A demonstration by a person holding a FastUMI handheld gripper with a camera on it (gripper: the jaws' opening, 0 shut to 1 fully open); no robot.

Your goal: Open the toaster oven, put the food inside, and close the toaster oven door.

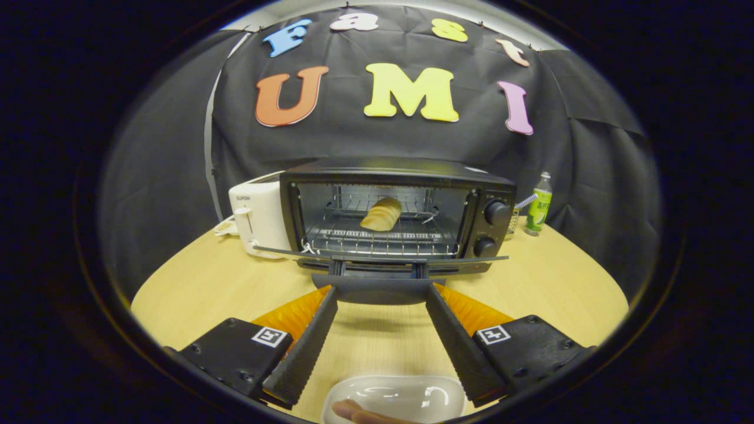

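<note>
The black toaster oven (394, 174) stands on the wooden table (200, 282) with its door (383, 257) folded down flat toward me. A loaf of bread (382, 213) lies on the wire rack (383, 238) inside. My gripper (381, 291) is open, its two fingertips spread to either end of the door's handle (377, 292) and touching or just beneath it. Nothing is held between the fingers. An empty white dish (406, 397) sits on the table below the fingers, with a person's fingertip (356, 412) on its near rim.
A white toaster (256, 218) stands against the oven's left side. A green bottle (539, 206) stands to the oven's right, near the cloth wall. Two knobs (496, 213) are on the oven's right panel.
</note>
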